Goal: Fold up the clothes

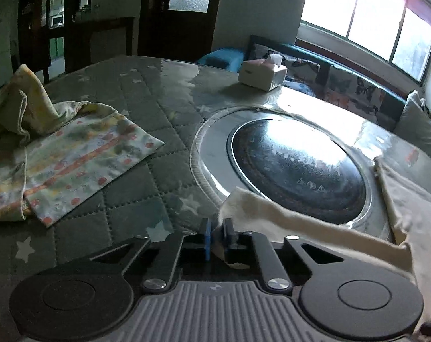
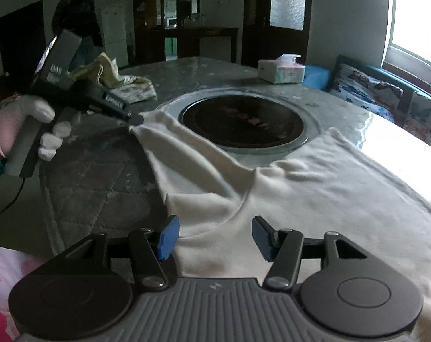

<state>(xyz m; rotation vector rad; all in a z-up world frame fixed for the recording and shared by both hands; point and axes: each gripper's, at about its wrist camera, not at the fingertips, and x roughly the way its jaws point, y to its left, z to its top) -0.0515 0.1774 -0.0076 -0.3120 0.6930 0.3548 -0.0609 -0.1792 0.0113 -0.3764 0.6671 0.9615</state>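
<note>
Right wrist alone shows gloved hand [image 2: 30, 125]; left wrist, floral garment [image 1: 81, 159].

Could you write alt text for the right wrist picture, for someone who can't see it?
A cream garment lies spread on a quilted table; the left gripper pinches its corner, while the right gripper hovers open above the cloth.

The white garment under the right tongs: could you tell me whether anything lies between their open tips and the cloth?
Nothing visible does. The right tongs hang open directly over the white garment, with bare cloth between the blue pads.
</note>
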